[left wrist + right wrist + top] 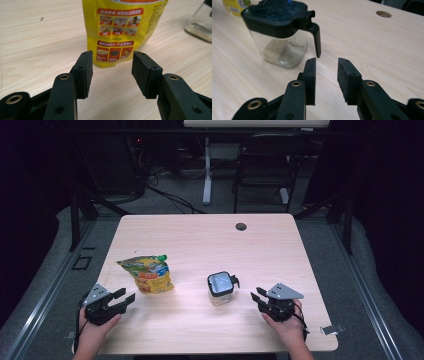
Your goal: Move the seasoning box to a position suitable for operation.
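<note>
A yellow refill pouch (148,274) with a green cap lies on the wooden table (200,240), left of centre. My left gripper (126,298) rests open just short of the pouch's bottom edge (117,30), nothing between its pads (85,72). A clear square jar (220,288) with a black flip lid and a little pale powder inside stands at centre right. My right gripper (256,296) sits open a short way right of it. In the right gripper view, the jar (282,32) and its lid tab are just ahead of the open jaws (326,61).
A round cable hole (241,226) sits near the table's far edge. A small metal clip (331,329) hangs at the near right corner. Beyond the table stand a black chair (265,165) and a white desk leg (206,170).
</note>
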